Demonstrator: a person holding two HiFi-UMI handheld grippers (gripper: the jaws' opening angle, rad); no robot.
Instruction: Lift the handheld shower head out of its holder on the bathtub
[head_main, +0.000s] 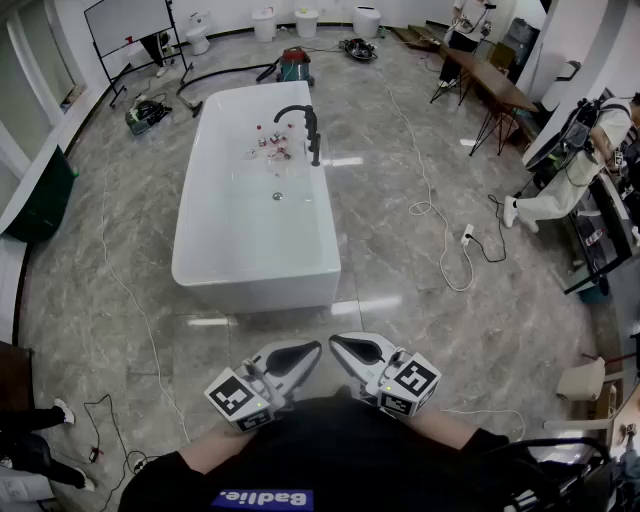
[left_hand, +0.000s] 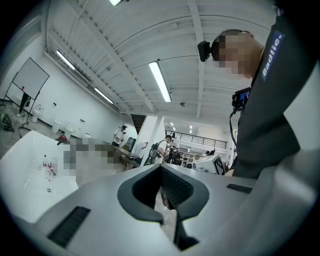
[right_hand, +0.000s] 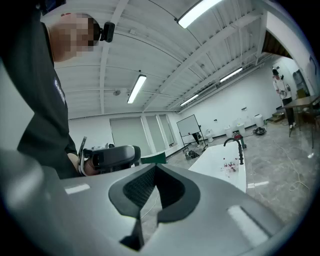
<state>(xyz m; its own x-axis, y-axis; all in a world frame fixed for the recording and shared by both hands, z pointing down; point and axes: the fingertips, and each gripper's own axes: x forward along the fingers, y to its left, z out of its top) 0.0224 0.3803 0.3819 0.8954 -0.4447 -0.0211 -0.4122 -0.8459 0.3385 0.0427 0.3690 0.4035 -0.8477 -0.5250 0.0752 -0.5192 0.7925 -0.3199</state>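
Currently both tools are pressed together with nothing between their jaws; the left tool (head_main: 303, 353) and right tool (head_main: 347, 349) sit level, side by side, close to the person's chest at the near edge. The handheld shower head (head_main: 316, 142) stands upright beside the black arched tap (head_main: 292, 110) on the far right rim of the white bathtub (head_main: 255, 272), well apart from both tools.
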